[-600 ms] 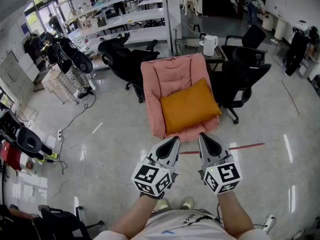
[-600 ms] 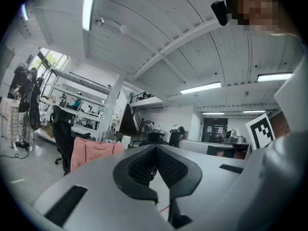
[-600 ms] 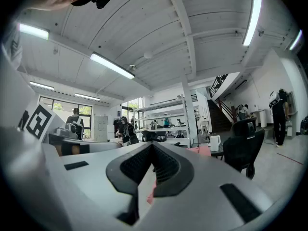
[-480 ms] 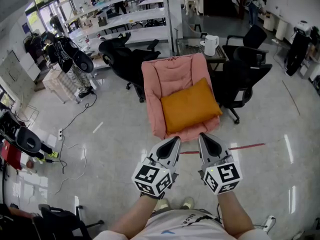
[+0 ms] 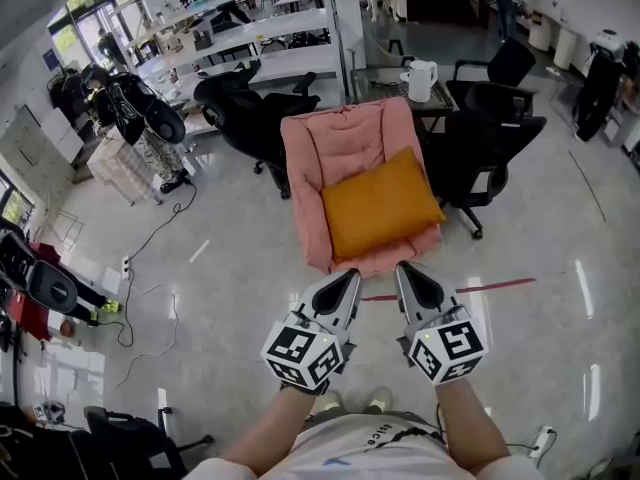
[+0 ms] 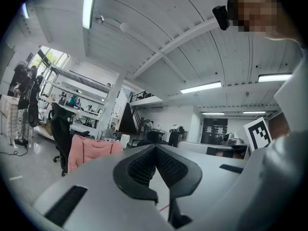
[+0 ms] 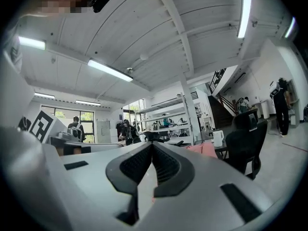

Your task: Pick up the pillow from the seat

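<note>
An orange pillow (image 5: 382, 204) lies tilted on the seat of a pink padded chair (image 5: 340, 148) in the head view. Both grippers hang side by side in front of the chair's near edge, apart from it. My left gripper (image 5: 350, 277) is shut with nothing between its pads. Beside it, my right gripper (image 5: 404, 270) is also shut and empty. In the left gripper view the pink chair (image 6: 91, 150) shows at the left past the closed jaws. The pillow is hidden in both gripper views.
Black office chairs (image 5: 240, 108) stand left of the pink chair and others (image 5: 480, 138) at its right. Behind it is a small table with a white kettle (image 5: 421, 80). Cables (image 5: 150, 308) trail over the glossy floor at left. A red tape line (image 5: 490, 288) crosses the floor.
The view has drifted slightly, so the chair and pillow sit a little higher in the frame. Both grippers keep their pose, still shut.
</note>
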`<state>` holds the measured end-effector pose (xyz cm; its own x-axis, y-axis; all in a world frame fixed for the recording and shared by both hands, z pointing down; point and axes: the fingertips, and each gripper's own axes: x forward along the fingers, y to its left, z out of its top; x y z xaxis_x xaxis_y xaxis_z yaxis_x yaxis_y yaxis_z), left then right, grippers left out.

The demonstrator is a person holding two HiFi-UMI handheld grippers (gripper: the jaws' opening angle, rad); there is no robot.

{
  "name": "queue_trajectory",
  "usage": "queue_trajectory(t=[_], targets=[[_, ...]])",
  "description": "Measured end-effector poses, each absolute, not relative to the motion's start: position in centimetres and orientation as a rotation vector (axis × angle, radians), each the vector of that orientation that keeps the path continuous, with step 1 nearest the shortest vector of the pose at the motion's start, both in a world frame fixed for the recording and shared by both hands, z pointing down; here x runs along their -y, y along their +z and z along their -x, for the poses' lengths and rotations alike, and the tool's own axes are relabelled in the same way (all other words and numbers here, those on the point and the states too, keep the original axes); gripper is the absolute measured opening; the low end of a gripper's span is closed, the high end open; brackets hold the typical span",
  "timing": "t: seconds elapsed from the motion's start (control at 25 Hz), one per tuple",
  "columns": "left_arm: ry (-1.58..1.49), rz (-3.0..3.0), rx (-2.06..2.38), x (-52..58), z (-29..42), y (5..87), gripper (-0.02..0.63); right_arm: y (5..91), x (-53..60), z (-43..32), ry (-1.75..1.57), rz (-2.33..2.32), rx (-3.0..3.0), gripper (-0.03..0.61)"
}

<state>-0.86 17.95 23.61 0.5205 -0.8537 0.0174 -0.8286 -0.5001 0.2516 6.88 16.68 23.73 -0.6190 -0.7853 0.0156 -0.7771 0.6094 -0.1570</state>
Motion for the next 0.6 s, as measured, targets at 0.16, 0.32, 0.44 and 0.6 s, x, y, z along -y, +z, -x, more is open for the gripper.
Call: queue_trajectory(t=[0.16, 0.32, 0.44, 0.6], targets=[[-0.178, -2.485, 1.476, -17.4, 1.8, 24.1, 0.011, 24.1, -16.3, -7.9, -0.274, 1.330, -2.723, 0.017], [-0.179, -2.464, 1.525, -16.8, 2.1, 23.9, 0.011, 24.5, -15.4, -8.8, -0.348, 1.305, -2.683, 0.018], [-0.163, -2.445, 1.540, -16.2, 2.2, 24.4, 0.011, 25.3, -14.7, -8.7, -0.402, 1.283, -2.689, 0.018], [-0.140, -2.442, 1.540, -14.4, 1.9, 25.4, 0.011, 26.5, -13.0, -8.6, -0.449, 1.279, -2.691, 0.018]])
